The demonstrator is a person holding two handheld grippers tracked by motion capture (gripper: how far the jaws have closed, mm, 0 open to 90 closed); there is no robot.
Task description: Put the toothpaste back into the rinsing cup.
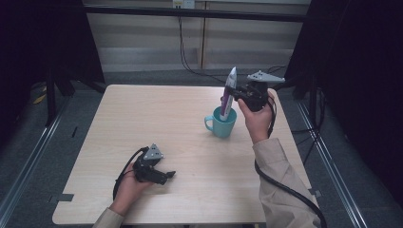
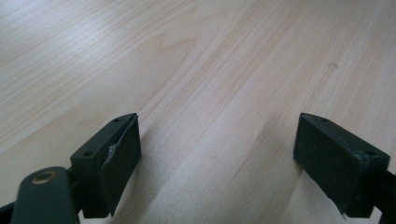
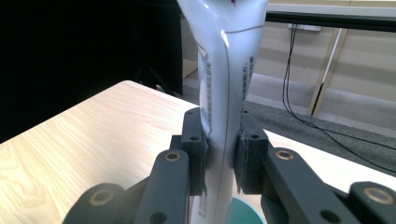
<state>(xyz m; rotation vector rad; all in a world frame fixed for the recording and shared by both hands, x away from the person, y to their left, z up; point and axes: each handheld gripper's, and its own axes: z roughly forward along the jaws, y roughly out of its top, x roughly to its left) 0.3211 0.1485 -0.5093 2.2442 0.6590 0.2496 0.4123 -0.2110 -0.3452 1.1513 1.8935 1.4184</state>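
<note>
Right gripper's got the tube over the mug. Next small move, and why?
Probably lower it a little further, then open. The right gripper is clamped on the tube, which stands nearly upright with its lower end inside the teal mug, so it likely still needs seating. The left gripper rests open on the table.

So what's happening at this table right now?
A person works two hand-held grippers at a wooden table. The right gripper is shut on a white and purple tube, whose lower end stands inside a teal mug. The left gripper lies low near the front edge, jaws open with nothing between them.
</note>
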